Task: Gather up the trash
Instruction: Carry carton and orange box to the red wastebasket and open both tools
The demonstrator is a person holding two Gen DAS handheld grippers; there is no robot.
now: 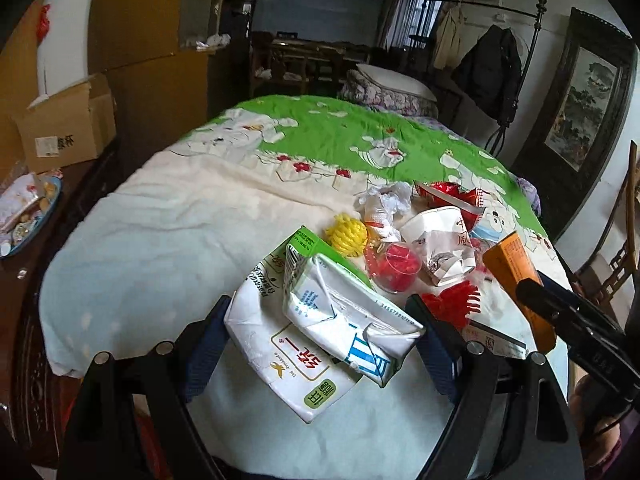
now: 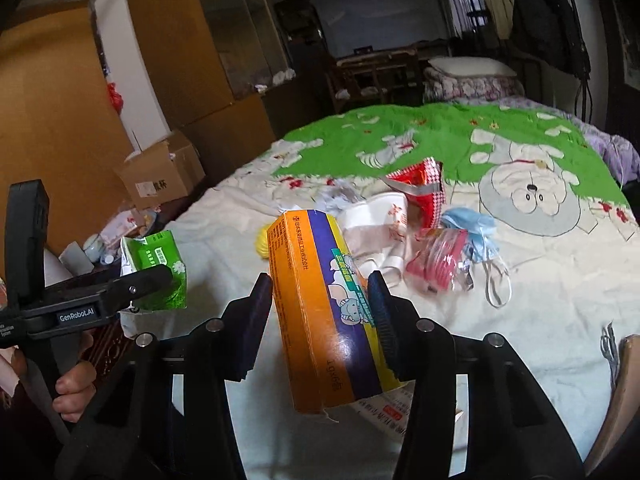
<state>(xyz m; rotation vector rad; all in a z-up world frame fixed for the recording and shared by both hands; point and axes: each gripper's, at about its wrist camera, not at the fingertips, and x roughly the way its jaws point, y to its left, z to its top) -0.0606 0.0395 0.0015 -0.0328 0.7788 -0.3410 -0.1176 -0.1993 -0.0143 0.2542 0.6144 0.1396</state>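
My left gripper (image 1: 320, 316) is shut on a crushed white-and-green drink carton (image 1: 320, 320), which it holds above the near end of the bed. In the right wrist view the carton's green end (image 2: 160, 268) shows at the left, beyond the left gripper's finger. My right gripper (image 2: 320, 292) is shut on an orange-and-purple box (image 2: 320, 312), with a pad pressed on each side. Behind them on the quilt is a pile of trash. It includes a yellow net ball (image 1: 346, 236), a red plastic cup (image 1: 394, 266), a squashed paper cup (image 1: 440, 232), crumpled tissue (image 1: 386, 200), a red foil bag (image 2: 424, 192) and a blue face mask (image 2: 476, 228).
A green and white cartoon quilt (image 1: 280, 140) covers the bed. A printed leaflet (image 2: 384, 408) lies under the orange box. To the left are a dark side table with a plate of clutter (image 1: 28, 216) and an open cardboard box (image 1: 68, 124). A coat rack (image 1: 492, 68) stands behind the bed.
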